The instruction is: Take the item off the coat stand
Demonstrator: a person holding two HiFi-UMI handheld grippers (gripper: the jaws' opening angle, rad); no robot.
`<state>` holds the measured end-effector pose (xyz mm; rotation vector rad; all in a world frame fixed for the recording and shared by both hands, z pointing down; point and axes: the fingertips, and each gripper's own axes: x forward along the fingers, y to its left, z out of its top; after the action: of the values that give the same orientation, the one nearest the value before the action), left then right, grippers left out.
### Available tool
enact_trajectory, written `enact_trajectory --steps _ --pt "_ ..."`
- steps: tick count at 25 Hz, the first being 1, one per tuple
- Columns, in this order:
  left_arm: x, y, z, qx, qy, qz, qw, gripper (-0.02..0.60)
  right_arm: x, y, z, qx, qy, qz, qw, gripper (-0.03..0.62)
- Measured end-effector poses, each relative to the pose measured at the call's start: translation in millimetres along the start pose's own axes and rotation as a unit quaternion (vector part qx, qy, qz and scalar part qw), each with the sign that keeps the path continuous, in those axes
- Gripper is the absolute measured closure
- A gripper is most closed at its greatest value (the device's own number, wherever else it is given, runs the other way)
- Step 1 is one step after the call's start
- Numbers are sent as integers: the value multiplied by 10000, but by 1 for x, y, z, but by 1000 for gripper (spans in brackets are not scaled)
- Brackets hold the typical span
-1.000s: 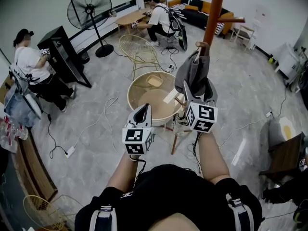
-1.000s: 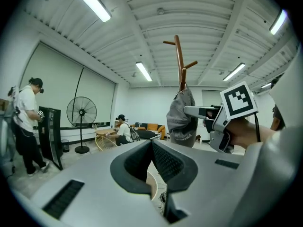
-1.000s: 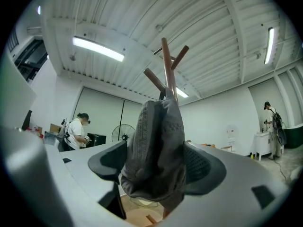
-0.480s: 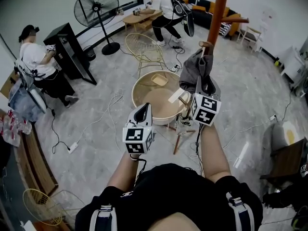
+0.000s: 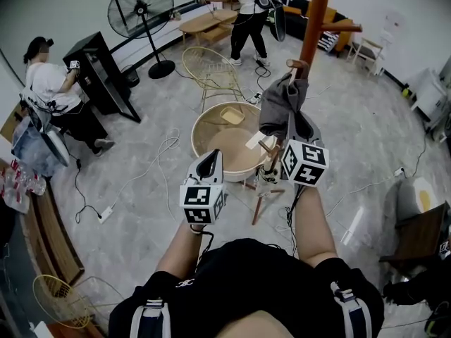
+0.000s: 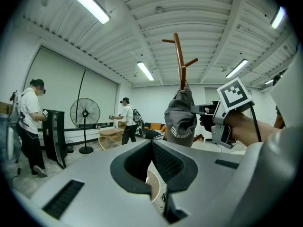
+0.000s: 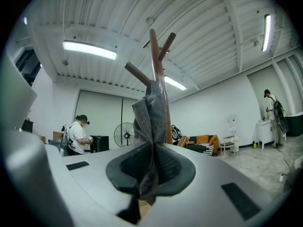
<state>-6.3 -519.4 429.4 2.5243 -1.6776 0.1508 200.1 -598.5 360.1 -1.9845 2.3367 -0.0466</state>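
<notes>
A grey cap (image 5: 280, 108) hangs from a peg of the brown wooden coat stand (image 5: 313, 20). My right gripper (image 5: 290, 131) is held level against it; its jaws have just been closing and now pinch a fold of the cap's cloth (image 7: 150, 122) between the pads. The stand's pole (image 7: 158, 60) rises just behind the cap. My left gripper (image 5: 210, 159) hangs lower and to the left, apart from the stand, shut with nothing between its pads. From the left gripper view (image 6: 152, 148) I see the cap (image 6: 181, 119) and the right gripper (image 6: 202, 109) on its side.
A round wicker basket table (image 5: 204, 129) stands just beyond the grippers, beside the stand's wooden feet (image 5: 261, 196). A wire chair (image 5: 204, 72), a standing fan (image 5: 139, 9) and a black panel (image 5: 99, 72) are farther off. Cables cross the floor. Other people work at the left and back.
The right gripper's jaws have closed on the cap's cloth, which now bunches. The person at the far table has stood up. The left gripper has stayed put.
</notes>
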Motion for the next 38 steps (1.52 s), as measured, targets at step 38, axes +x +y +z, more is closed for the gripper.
enact_trajectory --steps 38 --pt "-7 -26 -8 76 135 -195 9997 565 -86 33 -60 490 449 864 9940 557"
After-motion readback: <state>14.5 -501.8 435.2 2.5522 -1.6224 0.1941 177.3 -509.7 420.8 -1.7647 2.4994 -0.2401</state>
